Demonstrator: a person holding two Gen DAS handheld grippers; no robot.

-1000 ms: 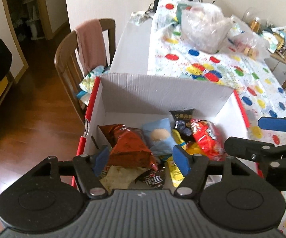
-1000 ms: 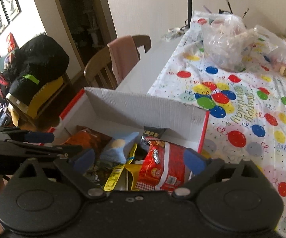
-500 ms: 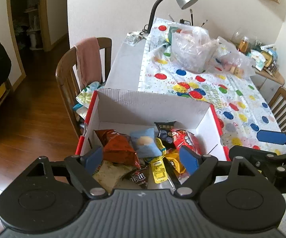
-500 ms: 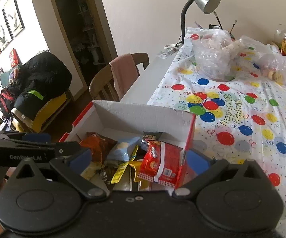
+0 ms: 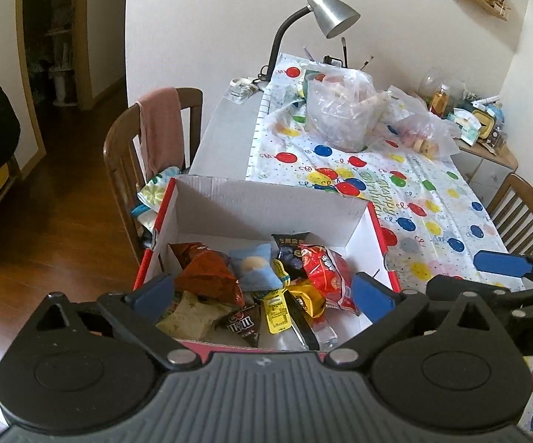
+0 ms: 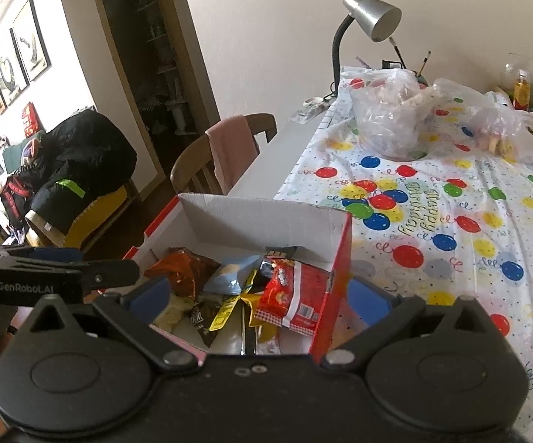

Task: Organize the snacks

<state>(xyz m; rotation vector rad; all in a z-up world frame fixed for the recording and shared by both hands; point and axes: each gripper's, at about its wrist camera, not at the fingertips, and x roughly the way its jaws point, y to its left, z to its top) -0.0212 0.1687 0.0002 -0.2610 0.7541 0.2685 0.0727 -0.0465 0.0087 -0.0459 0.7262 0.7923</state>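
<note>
So the snacks are all sitting in the cardboard box (image 5: 266,199), a white one with red outer sides, open at the top, parked at the near end of the desk (image 5: 225,133) right by the edge. Inside it's a loose heap rather than neat rows: a brown chip bag (image 5: 207,273) on the left, a light blue packet (image 5: 253,267) in the middle, a red bag (image 5: 327,271) leaning toward the right wall, plus a yellow packet (image 5: 305,297) and a dark candy pack (image 5: 242,323) lower down. Makes sense as a catch-all, since the high walls keep slippery bags from sliding off.

Both tools hang just above the near rim of the box. The left tongs (image 5: 262,291) are spread wide with nothing between them, lined up over the chip bag and blue packet. The right tongs (image 6: 259,293) are spread wide too and empty, straddling the box's right wall from that camera's angle, with the red bag (image 6: 296,295) in front.

The balloon tablecloth (image 5: 414,199) beside the box has no loose snacks on it that I can see; the clear plastic bags (image 5: 344,110) further back hold something I can't make out. This fits either snacks just gathered in, or a pile waiting to be sorted out.
</note>
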